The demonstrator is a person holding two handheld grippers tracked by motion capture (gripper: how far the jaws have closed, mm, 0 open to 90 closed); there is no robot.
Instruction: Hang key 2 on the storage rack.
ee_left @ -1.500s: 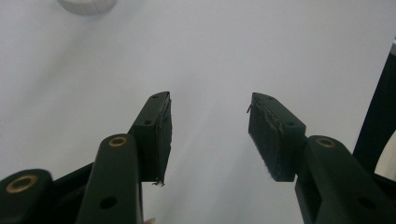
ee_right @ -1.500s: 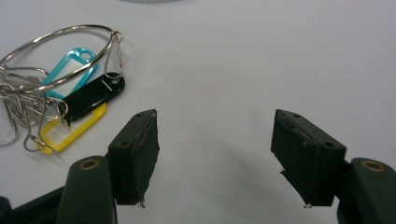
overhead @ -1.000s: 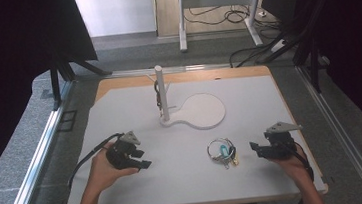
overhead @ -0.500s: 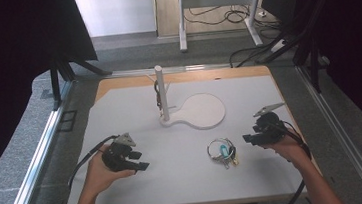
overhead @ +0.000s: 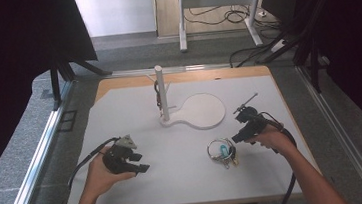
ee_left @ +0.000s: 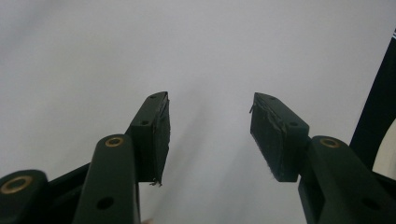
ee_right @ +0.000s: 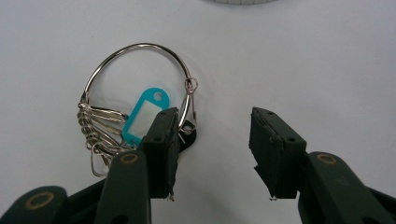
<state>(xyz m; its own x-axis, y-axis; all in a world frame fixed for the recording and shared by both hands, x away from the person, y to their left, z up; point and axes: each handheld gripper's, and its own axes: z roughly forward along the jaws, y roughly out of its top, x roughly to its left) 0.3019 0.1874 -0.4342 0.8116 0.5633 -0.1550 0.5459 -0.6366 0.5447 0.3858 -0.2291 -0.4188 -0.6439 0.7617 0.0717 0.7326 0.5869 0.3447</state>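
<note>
One key ring (overhead: pixel 221 152) on the white table (overhead: pixel 186 182), right claw (overhead: pixel 234 140) just beside it.
Item: wire ring with keys and teal tag (ee_right: pixel 142 116), lying flat, near side of the peg stand (overhead: pixel 162 96). Right claw sits at the ring's right edge, far nearer than the left claw (overhead: pixel 140 164); its jaws have just been closing, are apart, nothing between them, one jaw overlapping the ring's clasp side. Ring lies left of the gap in the right gripper view. Left claw: apart, empty, well left of the ring.

Key ring (overhead: pixel 222 151) on the table (overhead: pixel 186 182) — before the stand (overhead: pixel 162 91), left of the right gripper (overhead: pixel 237 139).
</note>
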